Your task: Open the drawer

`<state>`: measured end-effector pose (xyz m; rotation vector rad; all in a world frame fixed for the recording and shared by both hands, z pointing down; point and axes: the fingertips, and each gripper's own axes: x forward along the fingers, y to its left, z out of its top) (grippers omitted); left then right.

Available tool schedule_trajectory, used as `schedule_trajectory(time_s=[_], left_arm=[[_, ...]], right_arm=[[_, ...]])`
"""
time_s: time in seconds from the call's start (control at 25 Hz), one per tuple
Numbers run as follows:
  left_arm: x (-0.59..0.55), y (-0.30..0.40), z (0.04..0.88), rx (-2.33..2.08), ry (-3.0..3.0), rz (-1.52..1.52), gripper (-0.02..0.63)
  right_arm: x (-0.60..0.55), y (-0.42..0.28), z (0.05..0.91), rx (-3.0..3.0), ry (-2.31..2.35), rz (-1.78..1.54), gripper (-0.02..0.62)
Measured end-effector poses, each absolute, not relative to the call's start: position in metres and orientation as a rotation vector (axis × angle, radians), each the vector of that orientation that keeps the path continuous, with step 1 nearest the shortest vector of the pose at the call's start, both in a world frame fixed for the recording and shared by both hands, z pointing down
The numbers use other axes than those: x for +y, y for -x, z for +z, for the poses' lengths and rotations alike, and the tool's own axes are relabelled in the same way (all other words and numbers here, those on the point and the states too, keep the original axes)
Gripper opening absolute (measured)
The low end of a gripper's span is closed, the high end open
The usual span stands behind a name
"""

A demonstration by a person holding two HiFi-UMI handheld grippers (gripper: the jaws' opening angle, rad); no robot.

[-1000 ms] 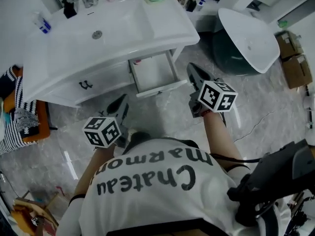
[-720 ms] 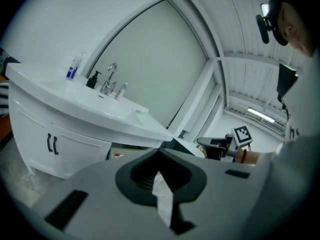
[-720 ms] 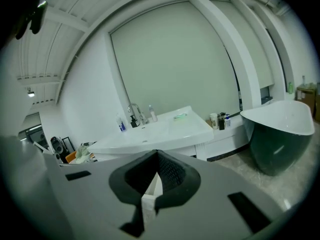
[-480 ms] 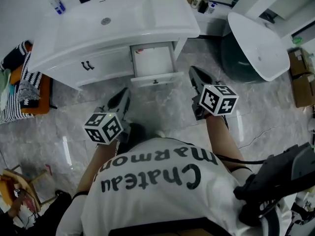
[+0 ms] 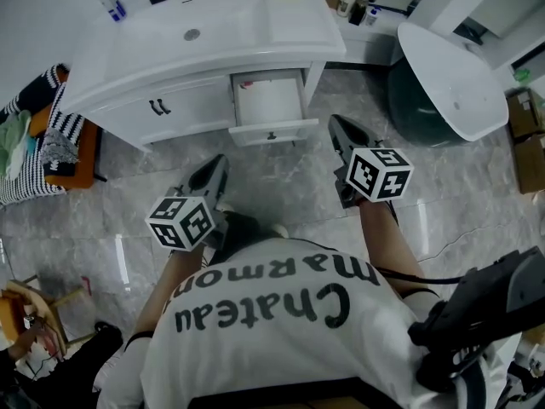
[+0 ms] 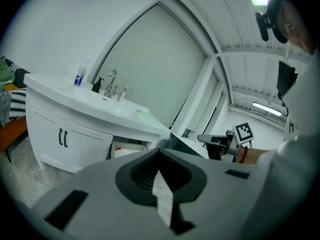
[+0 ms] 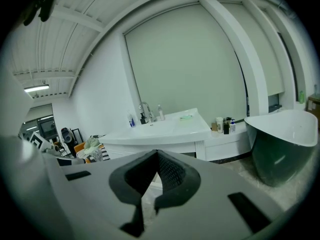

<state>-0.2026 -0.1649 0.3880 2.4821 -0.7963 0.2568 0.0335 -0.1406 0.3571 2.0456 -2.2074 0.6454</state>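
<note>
The white drawer (image 5: 269, 100) under the vanity (image 5: 213, 32) stands pulled out, with a small dark knob on its front panel (image 5: 272, 133). Inside it I make out a small red and white item at the back left. My right gripper (image 5: 335, 123) hangs over the floor, right of the drawer front and clear of it, shut with nothing in it. My left gripper (image 5: 218, 164) is lower left of the drawer, also shut with nothing held. In the left gripper view the open drawer (image 6: 125, 150) shows beyond the closed jaw tips (image 6: 160, 151).
A white freestanding bathtub (image 5: 447, 71) stands to the right. At the left an orange stool (image 5: 72, 156) carries striped cloth. Bottles and a faucet sit on the vanity top, and double cabinet doors (image 5: 162, 107) are left of the drawer. The floor is grey marble tile (image 5: 281, 186).
Both grippers have drawn back from the vanity, so the drawer now sits farther from the jaws. The drawer stays pulled out. Both pairs of jaws stay closed.
</note>
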Motion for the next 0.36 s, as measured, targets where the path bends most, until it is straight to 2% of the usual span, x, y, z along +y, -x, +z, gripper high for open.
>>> schedule_trajectory(time_s=[0.36], left_arm=[[-0.153, 0.202, 0.387, -0.799, -2.491, 0.267, 0.008]], right_arm=[[-0.128, -0.032, 0.357, -2.215, -2.027, 0.608, 0.011]])
